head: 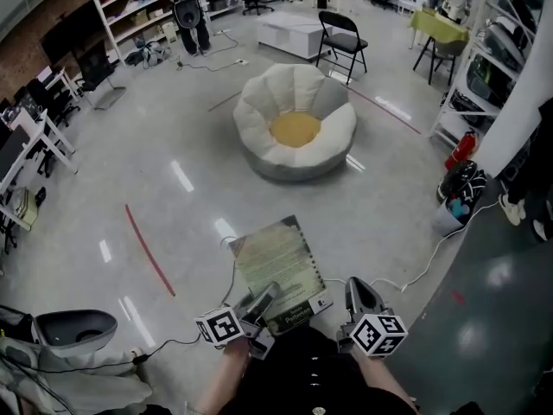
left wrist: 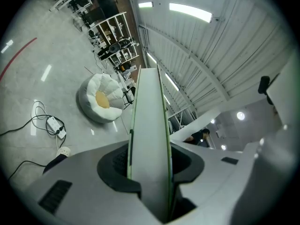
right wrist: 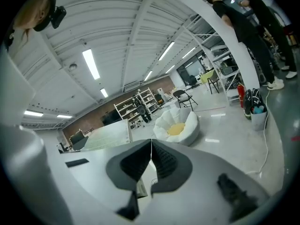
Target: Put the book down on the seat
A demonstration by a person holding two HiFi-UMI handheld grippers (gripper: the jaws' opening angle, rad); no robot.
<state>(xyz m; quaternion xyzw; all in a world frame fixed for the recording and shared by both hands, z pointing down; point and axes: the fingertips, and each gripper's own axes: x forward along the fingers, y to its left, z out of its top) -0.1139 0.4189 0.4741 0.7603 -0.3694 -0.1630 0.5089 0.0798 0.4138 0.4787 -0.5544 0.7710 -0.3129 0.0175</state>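
- Head view, left edge: white desks [head: 34, 137] stand along a brick wall. Open shelves [head: 143, 11] in the upper left hold boxes and gear too small to tell apart. A person [head: 188, 11] stands in front of them.
- The floor [head: 130, 162] is polished grey and throws back streaks of ceiling light. A red line [head: 149, 251] runs slantwise across its left half.
- In the left gripper view, a white power strip [left wrist: 52, 124] lies on the floor at the left with dark cables trailing from it.
- Lower centre of the head view: the left gripper [head: 263, 299] has its fingers [left wrist: 112, 165] clenched on the near edge of the book [head: 276, 262]. The book is held in the air above the floor, cover up, well apart from the seat.
- Upper centre: the seat [head: 295, 128] is a white petal-shaped beanbag with a yellow middle, and nothing lies in its hollow. A low white table [head: 294, 33] and a black folding chair [head: 341, 37] stand behind it.
- Just right of the book's near corner, the right gripper [head: 361, 294] has its fingers [right wrist: 133, 165] pressed together. I can make out nothing between them.
- Right edge: a pale bucket [head: 448, 221] stands by white racks [head: 484, 76]. It holds blue and dark items I cannot name.
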